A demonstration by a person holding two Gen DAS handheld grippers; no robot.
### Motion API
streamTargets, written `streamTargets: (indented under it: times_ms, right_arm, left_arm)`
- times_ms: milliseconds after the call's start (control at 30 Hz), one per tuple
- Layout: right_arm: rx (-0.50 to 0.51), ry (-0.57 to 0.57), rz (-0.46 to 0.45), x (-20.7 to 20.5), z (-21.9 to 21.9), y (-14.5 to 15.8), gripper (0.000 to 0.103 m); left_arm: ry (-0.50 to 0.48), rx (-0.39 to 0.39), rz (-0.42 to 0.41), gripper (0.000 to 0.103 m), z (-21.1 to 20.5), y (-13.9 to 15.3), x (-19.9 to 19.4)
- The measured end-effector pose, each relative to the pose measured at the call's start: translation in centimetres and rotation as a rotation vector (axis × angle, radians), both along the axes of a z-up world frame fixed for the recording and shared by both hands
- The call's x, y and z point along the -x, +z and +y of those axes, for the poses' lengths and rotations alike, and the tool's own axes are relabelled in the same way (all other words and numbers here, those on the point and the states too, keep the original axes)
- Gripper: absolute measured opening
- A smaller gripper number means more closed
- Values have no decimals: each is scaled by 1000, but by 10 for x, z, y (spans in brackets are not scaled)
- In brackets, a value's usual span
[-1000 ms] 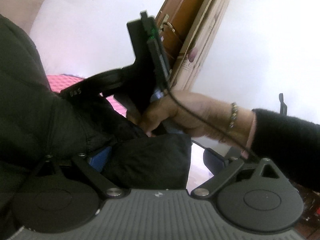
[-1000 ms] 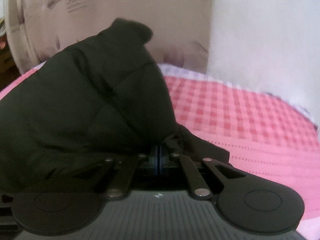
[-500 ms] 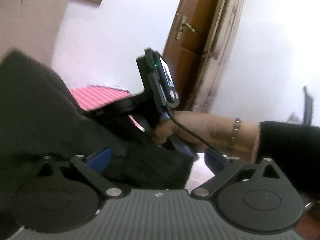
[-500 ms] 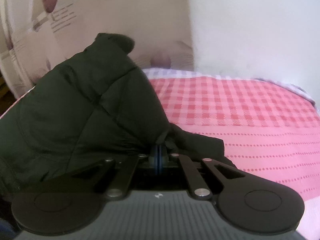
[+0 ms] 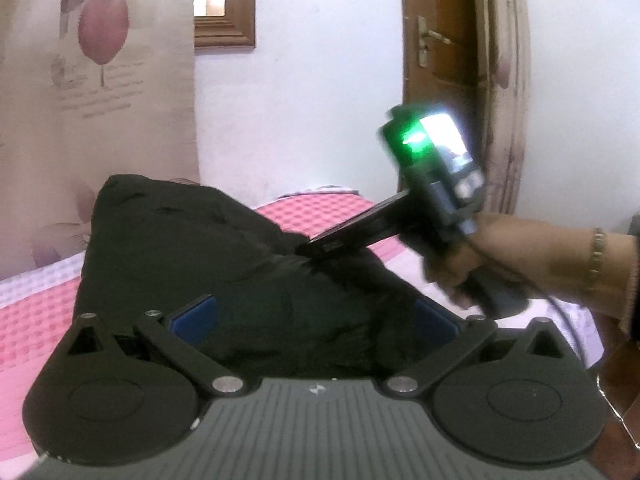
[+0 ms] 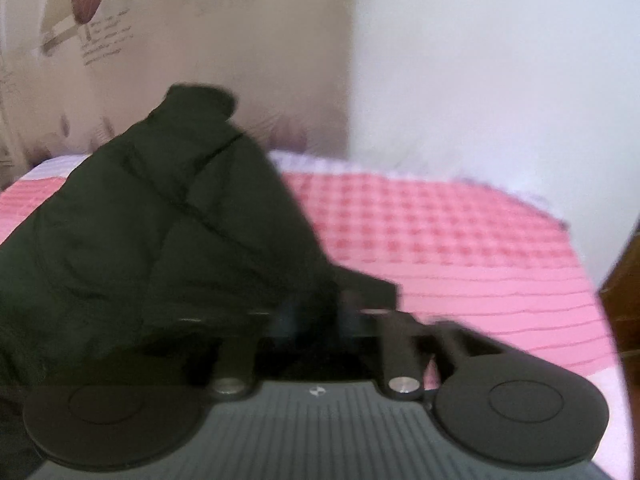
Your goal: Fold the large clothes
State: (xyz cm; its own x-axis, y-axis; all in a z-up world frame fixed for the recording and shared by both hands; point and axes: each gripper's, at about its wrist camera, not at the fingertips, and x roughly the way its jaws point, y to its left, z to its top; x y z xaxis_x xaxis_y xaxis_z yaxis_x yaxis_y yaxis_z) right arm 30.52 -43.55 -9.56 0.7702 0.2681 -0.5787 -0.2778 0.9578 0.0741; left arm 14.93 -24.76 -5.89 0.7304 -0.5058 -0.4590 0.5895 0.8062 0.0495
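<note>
A dark puffy jacket (image 5: 192, 248) lies in a heap on a bed with a pink checked cover (image 5: 36, 320). My left gripper (image 5: 316, 316) is open, its blue pads (image 5: 194, 314) spread wide with jacket fabric bulging between them. My right gripper (image 5: 320, 246), seen in the left wrist view with the hand behind it, has its tip on the jacket. In the right wrist view the jacket (image 6: 160, 232) fills the left side and the right gripper (image 6: 316, 316) is blurred; its fingers sit close together with dark fabric at them.
The pink bed cover (image 6: 460, 248) stretches right of the jacket. A patterned curtain (image 5: 96, 100) and white wall stand behind the bed. A brown door (image 5: 440, 80) is at the right. A cable (image 5: 572, 328) runs from the right handle.
Both grippers have come down from a raised, tilted pose toward the bed. The jacket has sunk onto the cover. The left jaws stay open; the right view is now blurred by motion.
</note>
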Motion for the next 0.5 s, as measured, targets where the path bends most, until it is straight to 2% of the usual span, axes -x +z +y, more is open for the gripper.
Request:
streamTargets:
  times_ms: [33, 100, 167, 333, 433, 500]
  right_arm:
    - [-13, -19, -26, 7, -4, 4, 101]
    - [-92, -41, -97, 27, -17, 12, 103]
    - [-170, -68, -112, 45, -30, 16, 103]
    - [-411, -83, -52, 85, -52, 2, 103]
    - [-463, -100, -24, 101, -57, -10, 103]
    - [-450, -108, 12, 106, -57, -17, 103]
  left_arm:
    - [5, -4, -2, 103, 1, 1, 0]
    - [13, -8, -3, 103, 1, 2, -3]
    - [28, -16, -7, 103, 1, 3, -2]
    - [50, -22, -17, 103, 8, 4, -6]
    - [71, -32, -22, 103, 14, 4, -8]
    - [84, -38, -27, 103, 19, 5, -12]
